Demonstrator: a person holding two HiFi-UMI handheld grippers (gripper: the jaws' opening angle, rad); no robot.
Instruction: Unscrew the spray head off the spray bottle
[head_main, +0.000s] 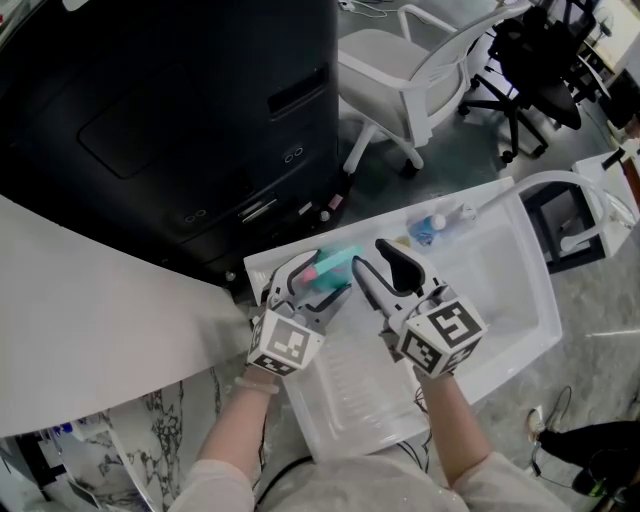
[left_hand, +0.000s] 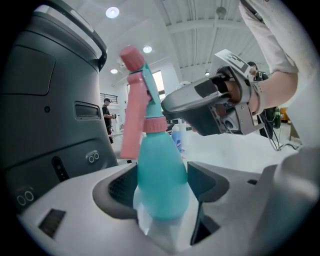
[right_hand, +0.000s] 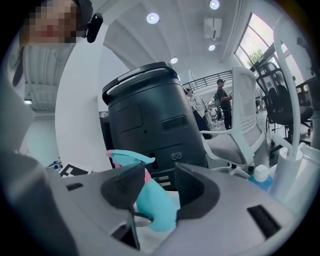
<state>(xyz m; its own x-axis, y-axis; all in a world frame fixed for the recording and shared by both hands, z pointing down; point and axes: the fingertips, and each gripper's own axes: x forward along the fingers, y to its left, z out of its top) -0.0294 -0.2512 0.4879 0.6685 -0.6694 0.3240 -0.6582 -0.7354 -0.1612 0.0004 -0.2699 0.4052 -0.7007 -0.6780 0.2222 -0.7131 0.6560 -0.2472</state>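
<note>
Above the white desk (head_main: 520, 300), beside a black machine (head_main: 180, 120), the left claw (left_hand: 162, 187) clamps the teal spray bottle (left_hand: 160, 175), whose long axis points away from it. The right claw (right_hand: 160, 187), the nearer to the pink spray head (left_hand: 134, 70), straddles the neck with jaws apart, apparently not yet pressing.

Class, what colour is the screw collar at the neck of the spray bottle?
Pink collar on the teal spray bottle; clearest in the left gripper view.
</note>
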